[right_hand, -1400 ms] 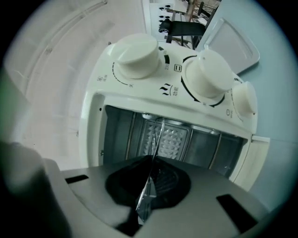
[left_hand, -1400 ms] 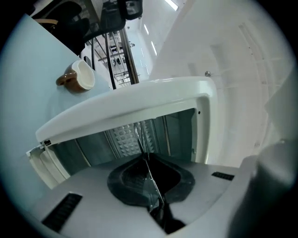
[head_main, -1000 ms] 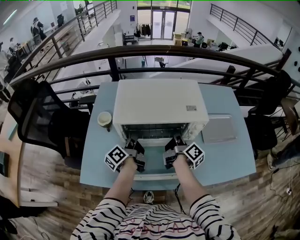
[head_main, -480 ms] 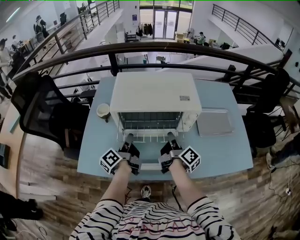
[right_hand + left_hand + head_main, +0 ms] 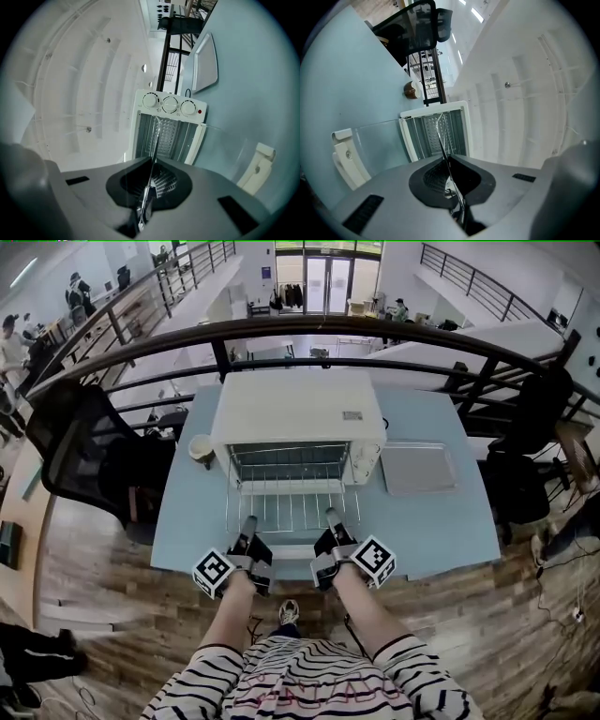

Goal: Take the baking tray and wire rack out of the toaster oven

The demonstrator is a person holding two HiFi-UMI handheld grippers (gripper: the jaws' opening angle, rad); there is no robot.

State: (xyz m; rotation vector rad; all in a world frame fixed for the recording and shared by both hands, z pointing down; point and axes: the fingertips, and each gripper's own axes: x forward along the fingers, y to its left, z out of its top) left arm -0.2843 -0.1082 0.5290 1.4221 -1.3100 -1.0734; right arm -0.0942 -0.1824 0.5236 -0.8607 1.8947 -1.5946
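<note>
The white toaster oven [image 5: 298,418] stands on the blue table with its glass door [image 5: 287,552] folded down. The wire rack [image 5: 286,493] sticks far out of the oven mouth, over the door. My left gripper [image 5: 248,522] is shut on the rack's front left edge, my right gripper [image 5: 330,517] on its front right edge. In both gripper views the rack shows edge-on as a thin wire between the jaws: the rack [image 5: 442,136] in the left gripper [image 5: 452,187], the rack [image 5: 154,140] in the right gripper [image 5: 147,192]. The flat grey baking tray [image 5: 417,468] lies on the table right of the oven.
A paper cup [image 5: 200,448] stands left of the oven. A black chair [image 5: 89,456] is beside the table's left end, and a dark railing [image 5: 309,334] runs behind the table. The door's white handle [image 5: 257,164] lies near the table's front edge.
Both grippers have drawn back toward me, and the wire rack has slid with them from inside the oven to well out over the open door.
</note>
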